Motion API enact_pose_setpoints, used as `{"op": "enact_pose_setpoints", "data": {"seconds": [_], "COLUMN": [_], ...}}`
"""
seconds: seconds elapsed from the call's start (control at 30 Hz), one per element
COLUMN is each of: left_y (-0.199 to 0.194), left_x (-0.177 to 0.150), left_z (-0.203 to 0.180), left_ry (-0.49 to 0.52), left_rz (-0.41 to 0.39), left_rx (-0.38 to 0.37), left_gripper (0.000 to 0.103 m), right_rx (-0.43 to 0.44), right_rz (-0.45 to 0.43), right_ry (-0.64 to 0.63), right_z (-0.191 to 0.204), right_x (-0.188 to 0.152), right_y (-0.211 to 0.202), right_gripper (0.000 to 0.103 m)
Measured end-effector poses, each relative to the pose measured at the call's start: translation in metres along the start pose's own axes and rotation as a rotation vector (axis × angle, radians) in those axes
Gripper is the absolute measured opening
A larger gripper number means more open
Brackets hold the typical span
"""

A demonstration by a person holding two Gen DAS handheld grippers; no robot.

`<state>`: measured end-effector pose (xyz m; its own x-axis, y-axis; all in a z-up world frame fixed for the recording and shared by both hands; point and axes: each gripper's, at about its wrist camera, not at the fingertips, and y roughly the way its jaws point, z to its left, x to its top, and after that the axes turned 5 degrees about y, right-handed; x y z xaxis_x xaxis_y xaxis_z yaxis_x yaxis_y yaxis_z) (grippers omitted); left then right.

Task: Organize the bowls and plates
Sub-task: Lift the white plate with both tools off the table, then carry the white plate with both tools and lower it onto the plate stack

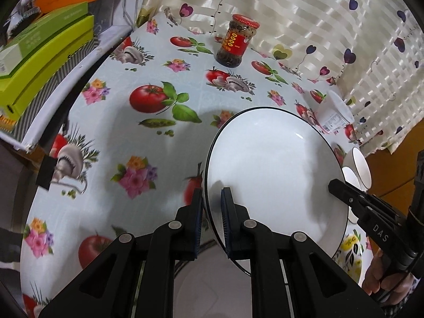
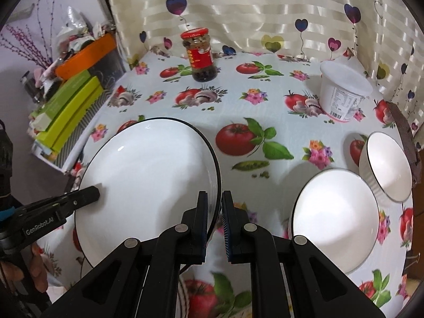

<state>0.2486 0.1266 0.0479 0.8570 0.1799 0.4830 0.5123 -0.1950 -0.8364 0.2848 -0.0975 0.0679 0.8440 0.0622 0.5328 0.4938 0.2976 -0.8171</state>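
Table (image 2: 278,122) (2 bowls (image 2: 335,220), jar (image 2: 200,55), tub (image 2: 343,95))

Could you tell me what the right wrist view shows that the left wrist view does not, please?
Only the right wrist view shows the two white bowls fully, plus the purple branches. Only the left wrist view shows the yellow-patterned dish under the plate. Both show the white plate pinched at opposite rims by the left tool and right tool, the red-lidded jar and the white tub.
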Motion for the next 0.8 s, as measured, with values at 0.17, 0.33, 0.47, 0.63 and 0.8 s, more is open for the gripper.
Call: {"op": "enact_pose_setpoints", "data": {"seconds": [0.17,0.33,0.47,0.63,0.8], "left_y": [-0.013,-0.021,-0.029,-0.033,-0.036], "left_x": [-0.019,-0.039,-0.053,-0.067,-0.081], "left_z": [0.002,0.005,0.006,0.008,0.012], "left_ry": [-0.001,-0.007,-0.001,0.001,-0.002], "left_rz": [-0.014,-0.012,-0.021,-0.02,-0.015], "left_rx": [0.004,0.005,0.013,0.019,0.029], "left_gripper": [0.013,0.013,0.013,0.013,0.013], "right_rx": [0.013,0.032,0.041,0.049,0.054], "right_rz": [-0.006,-0.008,-0.01,-0.008,0.008], "right_ry": [-0.004,-0.001,-0.003,-0.009,-0.014], "right_z": [0.005,0.009,0.012,0.015,0.018], "right_x": [-0.019,-0.041,-0.055,-0.073,-0.087], "right_y": [-0.011,-0.021,-0.026,-0.031,-0.031], "right_gripper": [0.011,0.011,0.011,0.011,0.011]}}
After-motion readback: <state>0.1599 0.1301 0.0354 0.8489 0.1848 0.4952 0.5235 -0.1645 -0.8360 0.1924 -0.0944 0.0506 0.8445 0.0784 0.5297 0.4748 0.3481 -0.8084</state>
